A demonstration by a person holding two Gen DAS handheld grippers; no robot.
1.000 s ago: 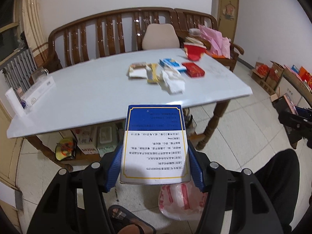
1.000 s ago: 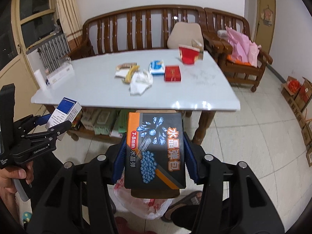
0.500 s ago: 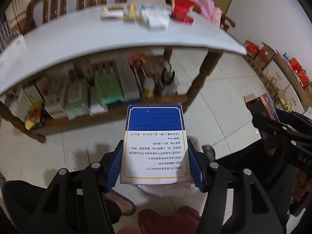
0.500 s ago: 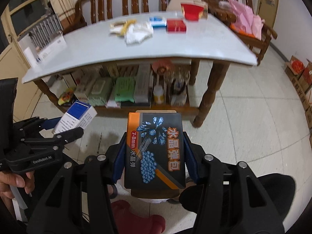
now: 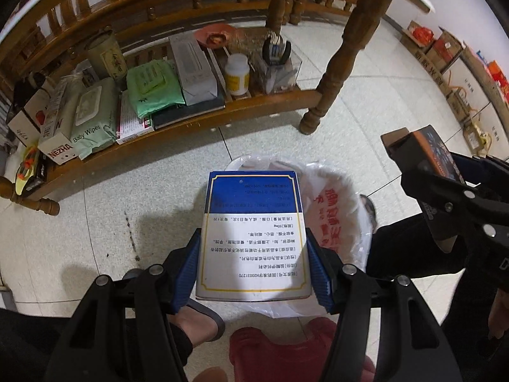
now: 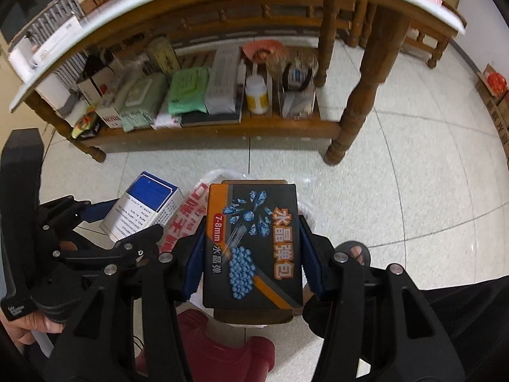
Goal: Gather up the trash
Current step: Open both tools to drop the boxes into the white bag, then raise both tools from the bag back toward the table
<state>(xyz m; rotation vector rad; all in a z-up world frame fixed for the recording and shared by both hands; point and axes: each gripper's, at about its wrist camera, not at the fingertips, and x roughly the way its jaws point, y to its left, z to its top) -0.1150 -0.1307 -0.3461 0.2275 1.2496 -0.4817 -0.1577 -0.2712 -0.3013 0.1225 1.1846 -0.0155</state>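
Note:
My left gripper [image 5: 253, 269] is shut on a blue and white medicine box [image 5: 253, 232] and holds it over a white plastic trash bag [image 5: 337, 219] with red print that lies open on the floor. My right gripper [image 6: 253, 269] is shut on a black and orange box [image 6: 253, 245] above the same bag [image 6: 187, 219]. The black and orange box also shows at the right of the left wrist view [image 5: 429, 156]. The medicine box also shows at the left of the right wrist view [image 6: 143, 210].
A wooden table leg [image 5: 337, 67] stands beyond the bag. The lower shelf [image 5: 191, 117] holds wipes, boxes and a white bottle [image 5: 237, 74]. Cardboard boxes [image 5: 445, 51] line the right wall. My feet in sandals [image 5: 197, 318] are beside the bag.
Both grippers have tilted down from the table top towards the floor and moved over the trash bag, each still holding its box.

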